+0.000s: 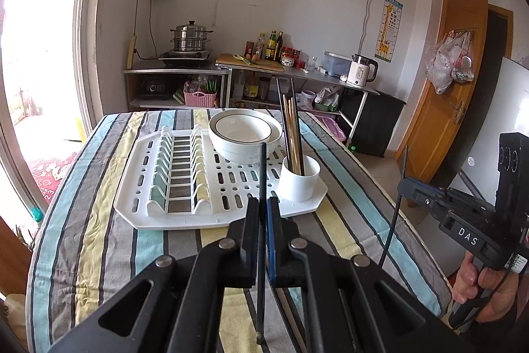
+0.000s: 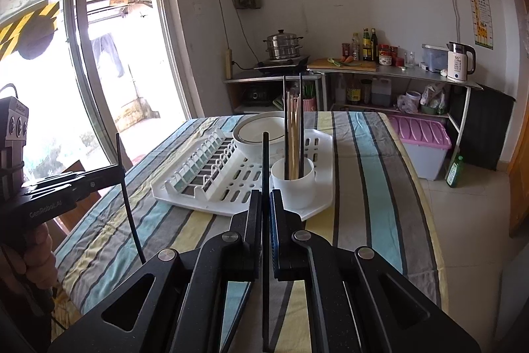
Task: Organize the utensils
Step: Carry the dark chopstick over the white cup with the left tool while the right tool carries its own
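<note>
Black slender chopsticks (image 1: 262, 174) (image 2: 265, 161), one each, are being pinched upright in the fully closed left gripper (image 1: 263, 204) and right gripper (image 2: 265, 197), just short of the white round plastic cup (image 1: 299, 177), whose standing sticks risk being knocked askew.
</note>
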Tool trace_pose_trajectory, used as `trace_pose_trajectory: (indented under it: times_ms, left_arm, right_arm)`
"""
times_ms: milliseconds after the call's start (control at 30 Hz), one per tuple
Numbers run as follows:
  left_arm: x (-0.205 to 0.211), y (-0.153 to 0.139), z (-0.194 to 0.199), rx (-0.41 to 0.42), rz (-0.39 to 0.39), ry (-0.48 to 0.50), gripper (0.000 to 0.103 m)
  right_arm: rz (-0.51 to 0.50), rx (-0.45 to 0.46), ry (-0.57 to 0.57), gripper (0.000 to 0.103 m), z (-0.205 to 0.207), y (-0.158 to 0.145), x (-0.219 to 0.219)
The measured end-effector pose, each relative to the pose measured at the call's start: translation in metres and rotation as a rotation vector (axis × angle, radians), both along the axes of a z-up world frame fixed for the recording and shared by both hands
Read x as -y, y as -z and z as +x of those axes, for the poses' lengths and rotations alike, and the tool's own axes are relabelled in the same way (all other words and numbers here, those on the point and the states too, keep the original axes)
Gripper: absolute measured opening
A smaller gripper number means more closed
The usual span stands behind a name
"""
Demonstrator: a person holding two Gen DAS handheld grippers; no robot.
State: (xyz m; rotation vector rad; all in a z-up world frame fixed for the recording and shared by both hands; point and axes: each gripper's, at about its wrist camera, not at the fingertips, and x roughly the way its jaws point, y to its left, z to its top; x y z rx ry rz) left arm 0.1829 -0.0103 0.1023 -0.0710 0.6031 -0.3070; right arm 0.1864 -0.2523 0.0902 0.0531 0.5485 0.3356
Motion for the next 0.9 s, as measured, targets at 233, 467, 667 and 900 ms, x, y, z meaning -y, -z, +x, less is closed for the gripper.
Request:
trace_pose_trajectory:
  times_ms: [233,467,667,900]
  left_arm:
    - [-0.006,-0.001,-0.019,0.028,-0.022,0.001,0.005]
    - [-0.003,-0.009,-0.015,0.034,-0.013,0.004,0.004]
    - [0.008,-0.025,0.001,0.052,-0.003,0.020,0.004]
    - [0.026,-0.055,0.036,0.075,-0.006,0.044,0.004]
  right_arm:
    - [0.004,0.019,0.007,0.004,-0.013,-0.001,0.005]
    - [0.012,0.035,0.016,0.004,-0.010,-0.009,0.009]
    - [0.010,0.064,0.022,0.004,0.001,-0.023,0.012]
    - [0.013,0.117,0.027,0.004,0.027,-0.053,0.013]
